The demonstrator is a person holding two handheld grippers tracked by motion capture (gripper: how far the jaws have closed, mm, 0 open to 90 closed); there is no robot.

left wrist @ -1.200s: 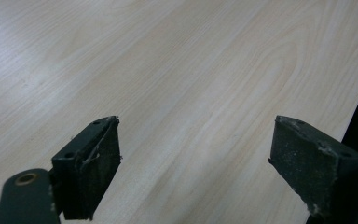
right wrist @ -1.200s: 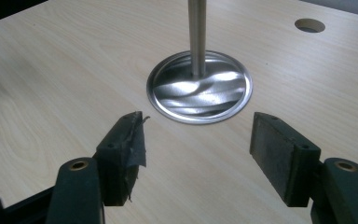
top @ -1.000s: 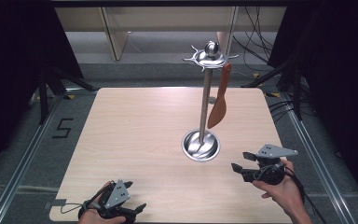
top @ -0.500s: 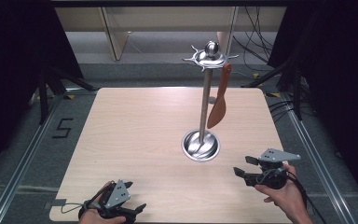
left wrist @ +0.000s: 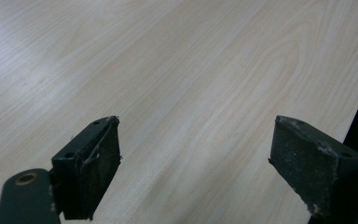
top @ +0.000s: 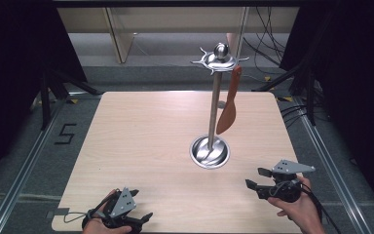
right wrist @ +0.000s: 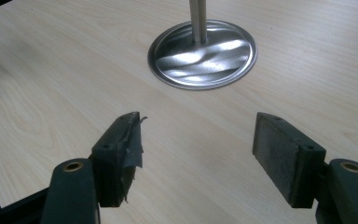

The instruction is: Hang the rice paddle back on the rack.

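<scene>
Since the earlier frames the right hand-held gripper (top: 256,178) has drawn back toward the near edge of the worktop (top: 141,141) and now sits at about 5 o'clock, a little farther from the metal stand (top: 214,109) than before; the left hand-held gripper (top: 141,207) has stayed put at about 7 o'clock, right at the near edge. Both have their jaws spread wide apart with nothing between them: in the left gripper view its pads (left wrist: 98,163) frame bare wood, and in the right gripper view the stand's round base (right wrist: 203,53) lies ahead at 12 o'clock, clear of the pads (right wrist: 121,149). The stand has not moved. It rises upright from its base slightly right of the worktop's centre, topped by a ring of hooks with a ball knob. An orange-brown spatula (top: 229,105) hangs from a hook on the stand's right, at about 3 o'clock of the pole, blade down, near the pole and well above the worktop. Nothing lies between the right hand-held gripper and the base. Cables (top: 272,53) trail on the floor beyond the far edge.
</scene>
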